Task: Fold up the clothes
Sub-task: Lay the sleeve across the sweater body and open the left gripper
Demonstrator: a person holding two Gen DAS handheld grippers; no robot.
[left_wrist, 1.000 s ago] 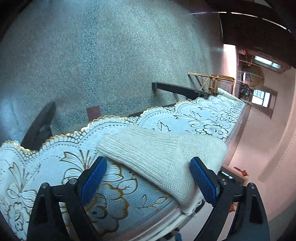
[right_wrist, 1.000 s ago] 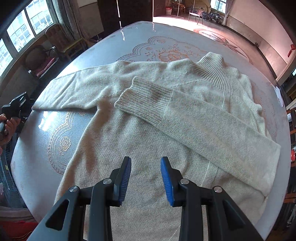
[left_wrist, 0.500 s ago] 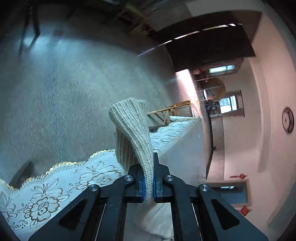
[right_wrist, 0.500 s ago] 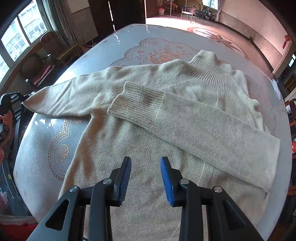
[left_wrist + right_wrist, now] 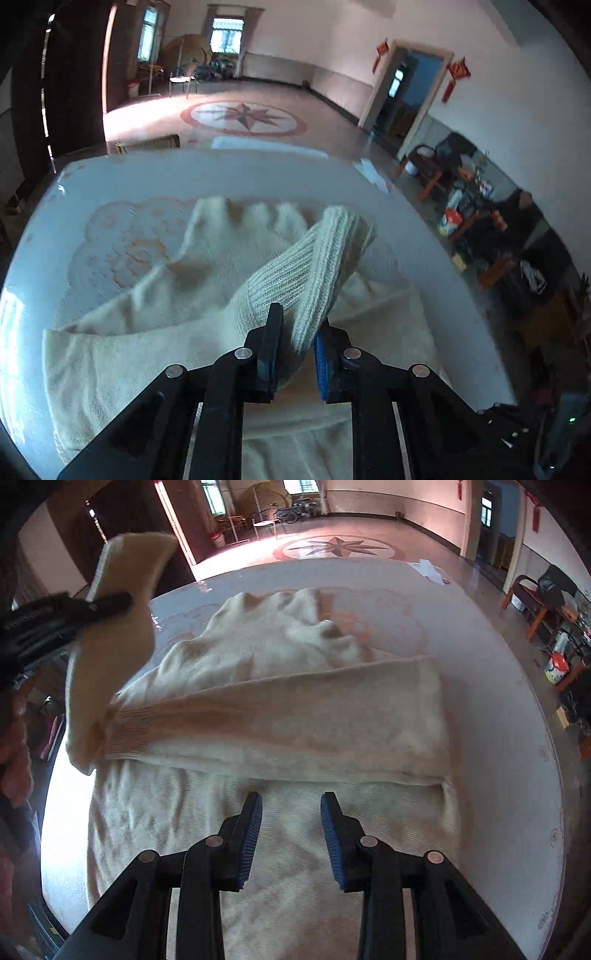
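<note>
The cream knitted turtleneck sweater (image 5: 280, 738) lies front-up on the round table under a pale blue floral cloth (image 5: 498, 709), one sleeve folded flat across the chest. The left gripper (image 5: 293, 341) is clamped on the ribbed cuff of the other sleeve (image 5: 314, 273) and holds it up above the sweater's left shoulder, a hold that, in my judgement, suits carrying it across the chest over the folded sleeve. The right gripper (image 5: 291, 808) hovers with its jaws apart and nothing between them, just above the sweater's lower body near the hem, probably placed to keep the fabric from dragging.
</note>
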